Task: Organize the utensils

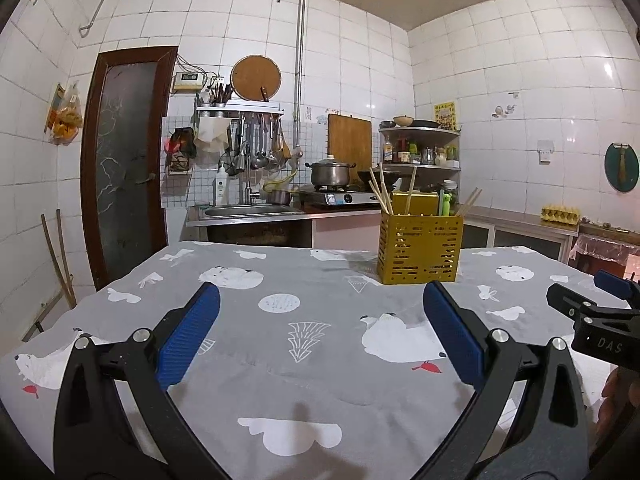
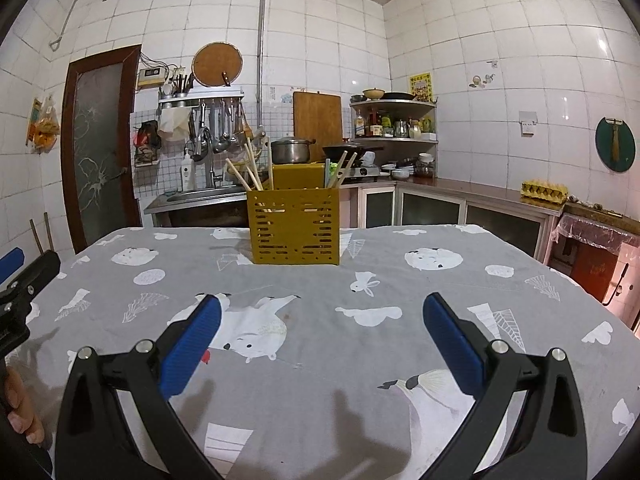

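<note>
A yellow slotted utensil holder (image 1: pixel 420 249) (image 2: pixel 294 228) stands on the far part of the table. Several wooden chopsticks (image 1: pixel 379 192) (image 2: pixel 249 174) lean out of it, and a green utensil (image 1: pixel 445 202) pokes up at its right side. My left gripper (image 1: pixel 322 298) hovers open over the grey tablecloth (image 1: pixel 304 344), well short of the holder, with nothing between its blue pads. My right gripper (image 2: pixel 322 308) is open too, empty, facing the holder from the near side of the tablecloth (image 2: pixel 320 360). Each gripper shows at the edge of the other's view.
The table carries a grey cloth with white animal prints. Behind it run a sink (image 1: pixel 248 211), a stove with a pot (image 1: pixel 331 173), a corner shelf of bottles (image 1: pixel 420 152) and a counter with an egg tray (image 2: pixel 544 191). A brown door (image 1: pixel 124 160) stands at the left.
</note>
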`<state>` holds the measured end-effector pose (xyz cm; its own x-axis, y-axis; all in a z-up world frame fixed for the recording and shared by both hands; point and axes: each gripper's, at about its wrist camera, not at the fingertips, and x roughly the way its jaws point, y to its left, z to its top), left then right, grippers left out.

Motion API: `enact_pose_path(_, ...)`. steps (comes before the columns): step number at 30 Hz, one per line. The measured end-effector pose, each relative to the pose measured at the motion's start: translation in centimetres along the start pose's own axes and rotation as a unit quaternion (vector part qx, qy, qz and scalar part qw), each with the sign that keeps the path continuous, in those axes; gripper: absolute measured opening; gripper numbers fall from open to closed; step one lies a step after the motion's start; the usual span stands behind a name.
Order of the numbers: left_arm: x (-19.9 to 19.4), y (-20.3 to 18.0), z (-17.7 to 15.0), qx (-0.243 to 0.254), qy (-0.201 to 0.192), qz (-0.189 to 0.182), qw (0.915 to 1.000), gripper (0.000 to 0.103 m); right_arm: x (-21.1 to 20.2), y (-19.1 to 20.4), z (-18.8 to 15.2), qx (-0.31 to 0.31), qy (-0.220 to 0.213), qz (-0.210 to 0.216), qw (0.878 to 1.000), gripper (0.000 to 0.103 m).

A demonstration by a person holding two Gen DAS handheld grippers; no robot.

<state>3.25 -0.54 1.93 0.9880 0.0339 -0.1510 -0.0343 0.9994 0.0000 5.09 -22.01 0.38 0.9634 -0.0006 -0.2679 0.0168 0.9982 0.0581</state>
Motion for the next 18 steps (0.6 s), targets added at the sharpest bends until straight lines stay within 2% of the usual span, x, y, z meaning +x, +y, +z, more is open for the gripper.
enact_pose_path(18, -0.01, 0.00, -0.04, -0.005, 0.002, -0.001, 1.0000, 0.098, -0.06, -0.06, -0.01, -0.003, 0.000, -0.002, 1.000, 0.099)
